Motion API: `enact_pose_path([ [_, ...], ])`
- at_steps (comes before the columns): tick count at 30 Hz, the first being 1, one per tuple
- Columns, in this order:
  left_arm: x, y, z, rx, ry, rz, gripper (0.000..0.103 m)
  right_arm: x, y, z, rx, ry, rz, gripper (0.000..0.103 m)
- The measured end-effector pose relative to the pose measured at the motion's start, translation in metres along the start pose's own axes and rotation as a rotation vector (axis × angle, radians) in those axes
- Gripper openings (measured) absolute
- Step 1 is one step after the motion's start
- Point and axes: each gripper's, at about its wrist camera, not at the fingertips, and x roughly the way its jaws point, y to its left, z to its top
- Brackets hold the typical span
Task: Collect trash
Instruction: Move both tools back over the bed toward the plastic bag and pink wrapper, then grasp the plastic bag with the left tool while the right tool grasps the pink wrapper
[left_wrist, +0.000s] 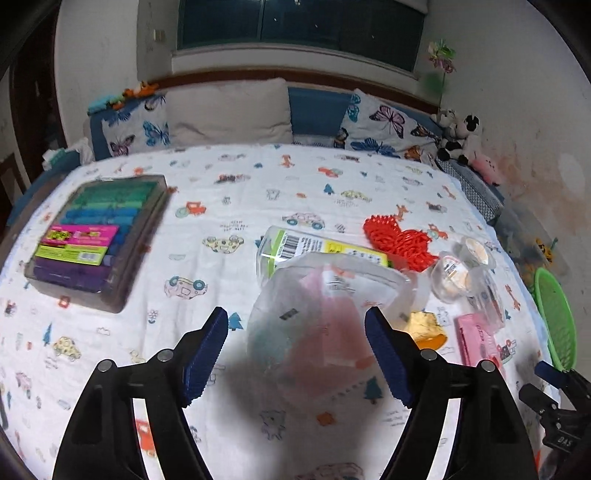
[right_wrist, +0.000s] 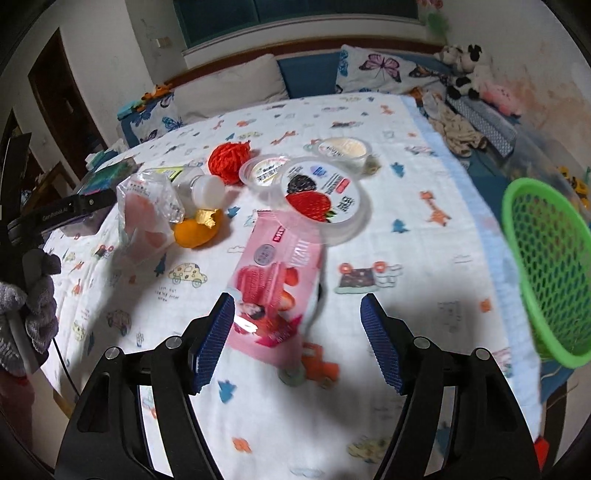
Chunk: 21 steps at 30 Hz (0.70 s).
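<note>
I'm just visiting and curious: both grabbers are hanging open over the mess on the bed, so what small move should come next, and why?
Probably the right gripper should ease down and close on the pink wrapper. Its fingers are open, the wrapper lies flat on the bedsheet right between them, and the green basket waits close on its right. The left gripper is open too, above a clear plastic bag.
</note>
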Motion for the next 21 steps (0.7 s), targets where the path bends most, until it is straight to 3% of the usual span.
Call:
enact_pose_path([
  [13, 0.038, 0.004, 0.003, -0.004, 0.096, -0.094, 0.079, 0.049, 0.015, 0.014, 0.045, 0.077, -0.038, 0.074],
  [15, 0.041, 0.004, 0.003, -0.007, 0.103, -0.109, 0.074, 0.056, 0.019, 0.014, 0.045, 0.089, -0.034, 0.074],
  [18, 0.041, 0.004, -0.001, 0.002, 0.111, -0.124, 0.057, 0.057, 0.026, 0.013, 0.011, 0.084, -0.053, 0.071],
  [21, 0.039, 0.003, -0.005, 0.015, 0.106, -0.128, 0.044, 0.055, 0.032, 0.011, -0.019, 0.083, -0.048, 0.061],
])
